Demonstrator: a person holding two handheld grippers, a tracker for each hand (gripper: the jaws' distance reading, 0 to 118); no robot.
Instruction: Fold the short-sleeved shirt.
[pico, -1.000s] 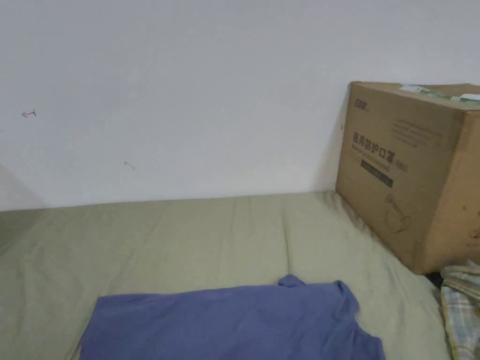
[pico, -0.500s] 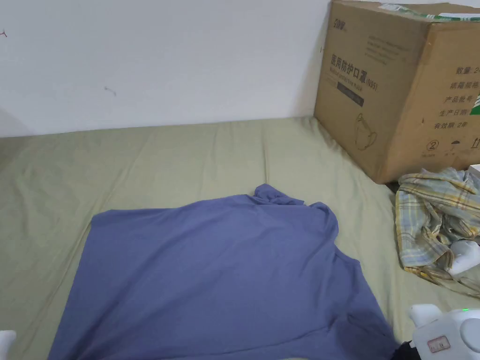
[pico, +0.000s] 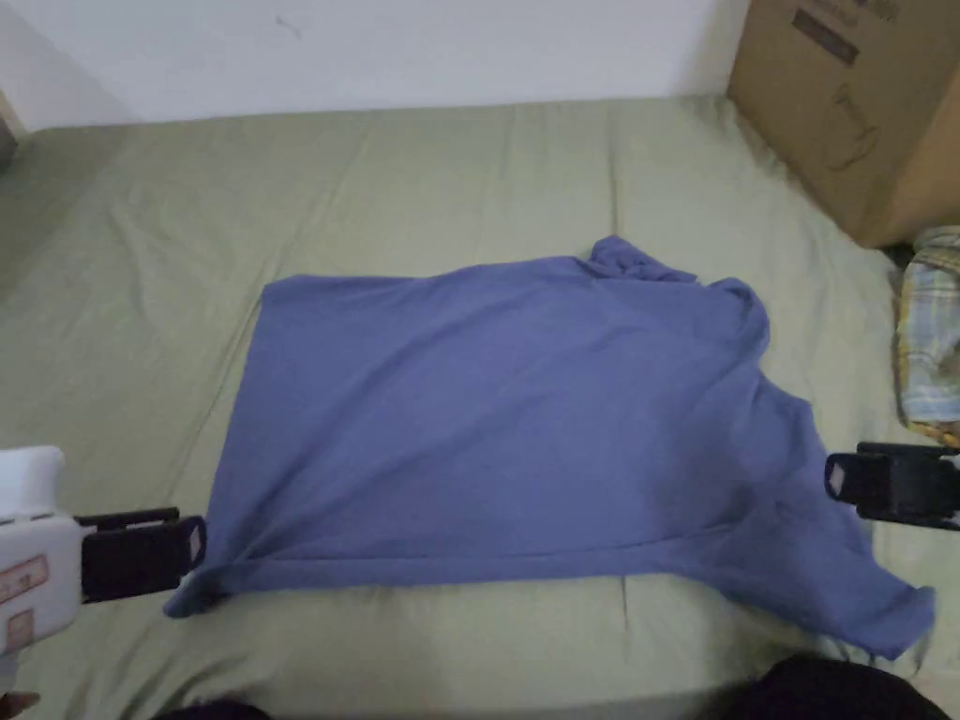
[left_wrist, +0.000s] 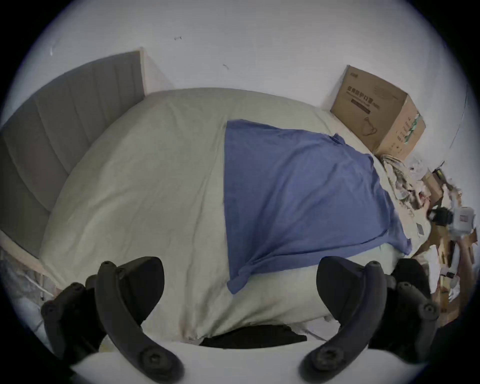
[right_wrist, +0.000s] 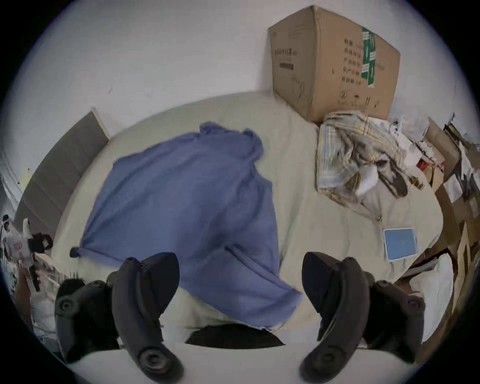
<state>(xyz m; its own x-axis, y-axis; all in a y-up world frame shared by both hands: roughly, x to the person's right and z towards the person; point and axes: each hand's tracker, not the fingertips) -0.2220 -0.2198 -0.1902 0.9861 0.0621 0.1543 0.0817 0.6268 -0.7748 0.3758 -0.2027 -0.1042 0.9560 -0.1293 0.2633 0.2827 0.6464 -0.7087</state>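
We have the blue shirt (pico: 506, 422) spread flat on the bed (pico: 375, 187) so it can be folded. Our left claw (pico: 192, 548) waits wide open by its corner, our right claw (pico: 834, 478) wide open by the sleeve, both holding nothing

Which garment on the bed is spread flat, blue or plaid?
The blue shirt: spread flat mid-bed between the two grippers. The plaid shirt is crumpled in a heap beside the cardboard box.
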